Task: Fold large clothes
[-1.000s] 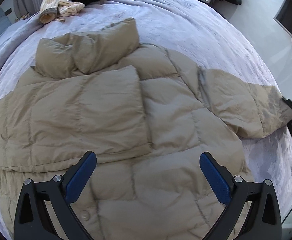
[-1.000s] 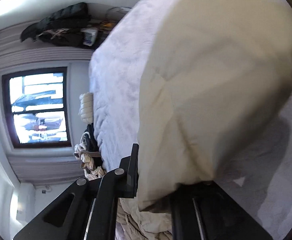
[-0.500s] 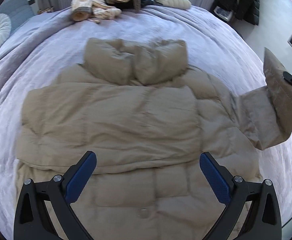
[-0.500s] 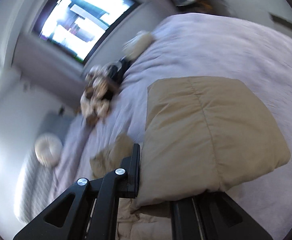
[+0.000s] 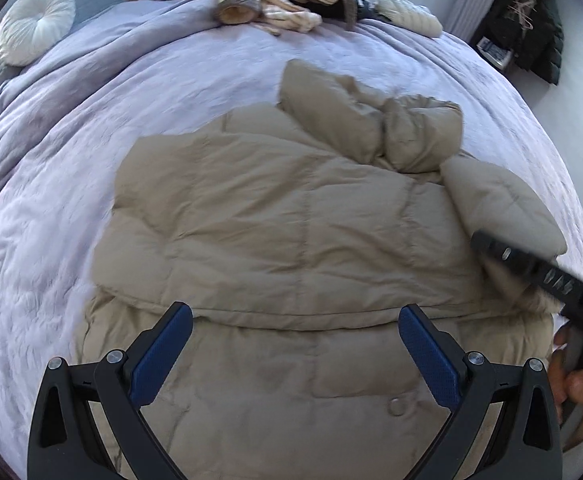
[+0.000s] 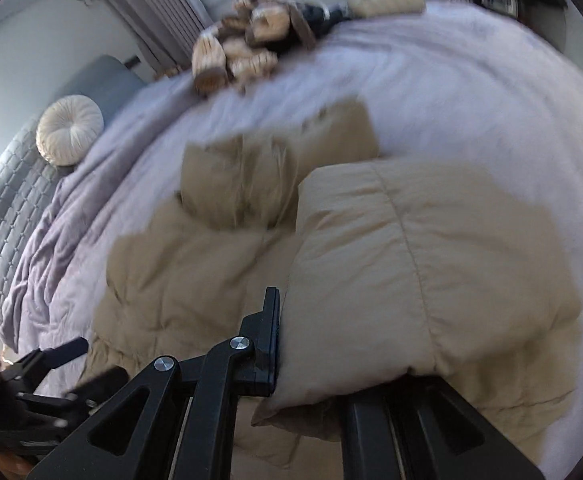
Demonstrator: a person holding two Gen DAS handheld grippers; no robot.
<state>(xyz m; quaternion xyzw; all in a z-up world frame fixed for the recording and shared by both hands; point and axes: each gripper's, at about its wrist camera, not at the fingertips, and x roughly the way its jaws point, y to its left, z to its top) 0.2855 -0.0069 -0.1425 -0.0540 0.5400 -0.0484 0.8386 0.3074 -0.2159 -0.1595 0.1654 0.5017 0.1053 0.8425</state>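
Sleeve-folding step: tan puffer jacket (image 5: 291,240) spread on the lilac bed (image 5: 71,160), right gripper (image 6: 311,360) clamped on its sleeve (image 6: 431,272) above the body, left gripper (image 5: 295,352) spread wide, holding nothing; next, lay sleeve flat, then let go

Left gripper (image 5: 295,354): black frame arms with triangular cutouts, silver round-head screws at the pivots, blue textured pads (image 5: 161,354) on the fingers. Right gripper (image 6: 311,368): same black frame, silver screws, flat black finger plates. Right hand (image 5: 571,376) bare on its black handle.
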